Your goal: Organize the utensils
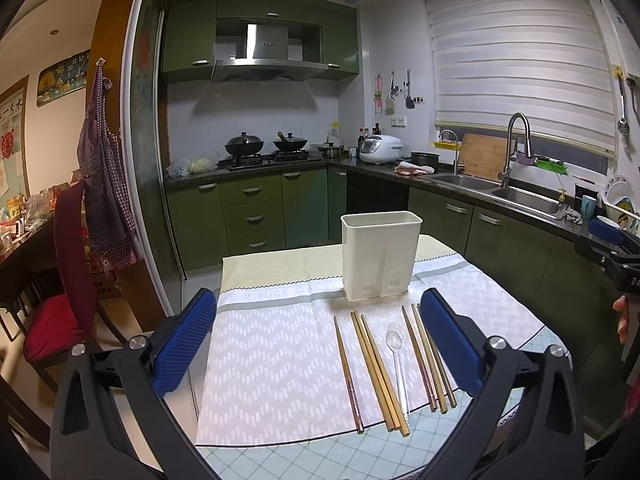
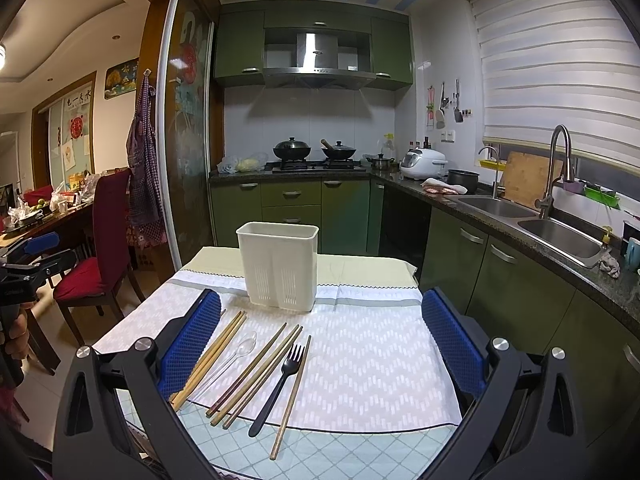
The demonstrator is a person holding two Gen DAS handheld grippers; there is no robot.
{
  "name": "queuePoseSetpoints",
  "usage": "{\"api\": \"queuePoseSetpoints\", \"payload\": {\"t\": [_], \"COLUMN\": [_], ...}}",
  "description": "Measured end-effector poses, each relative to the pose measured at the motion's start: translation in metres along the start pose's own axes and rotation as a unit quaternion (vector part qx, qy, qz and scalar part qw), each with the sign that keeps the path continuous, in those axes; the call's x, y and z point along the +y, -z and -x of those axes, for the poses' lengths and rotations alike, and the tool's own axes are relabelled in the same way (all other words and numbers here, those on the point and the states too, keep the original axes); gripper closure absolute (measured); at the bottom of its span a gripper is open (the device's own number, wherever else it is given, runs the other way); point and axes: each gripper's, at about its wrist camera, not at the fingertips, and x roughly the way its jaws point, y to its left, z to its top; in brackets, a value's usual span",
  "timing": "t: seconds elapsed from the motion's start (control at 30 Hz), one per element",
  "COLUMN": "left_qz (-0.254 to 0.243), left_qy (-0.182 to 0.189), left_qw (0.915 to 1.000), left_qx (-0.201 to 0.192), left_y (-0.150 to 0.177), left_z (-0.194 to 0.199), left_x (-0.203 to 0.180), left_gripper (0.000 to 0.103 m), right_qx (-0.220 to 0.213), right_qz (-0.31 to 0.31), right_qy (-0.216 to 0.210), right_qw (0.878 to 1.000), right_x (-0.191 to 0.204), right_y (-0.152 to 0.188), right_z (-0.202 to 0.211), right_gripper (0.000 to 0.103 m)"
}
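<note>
On the cloth, wooden chopsticks [image 2: 224, 356], a clear spoon [image 2: 236, 354] and black fork [image 2: 280, 384] lie before both wide-open grippers.

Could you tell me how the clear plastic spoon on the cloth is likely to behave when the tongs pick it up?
The clear plastic spoon looks thin and see-through, so it is probably very light and may flex. Its smooth handle could slip between the pads. It lies flat on the cloth, close between wooden chopsticks, so a pinch may nudge those too.
</note>
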Motion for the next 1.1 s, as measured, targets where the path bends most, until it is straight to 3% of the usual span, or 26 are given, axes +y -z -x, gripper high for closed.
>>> {"api": "queuePoseSetpoints", "payload": {"t": [1.1], "left_qz": [-0.004], "left_qy": [0.001], "left_qw": [1.0000], "left_qx": [0.006], "left_y": [0.006], "left_z": [-0.004], "left_x": [0.000], "left_gripper": [0.006], "right_qx": [0.008], "right_qz": [-0.005], "right_qy": [0.000], "right_qw": [1.000], "right_x": [0.000], "right_y": [0.012], "right_z": [-0.017], "right_gripper": [0.004]}}
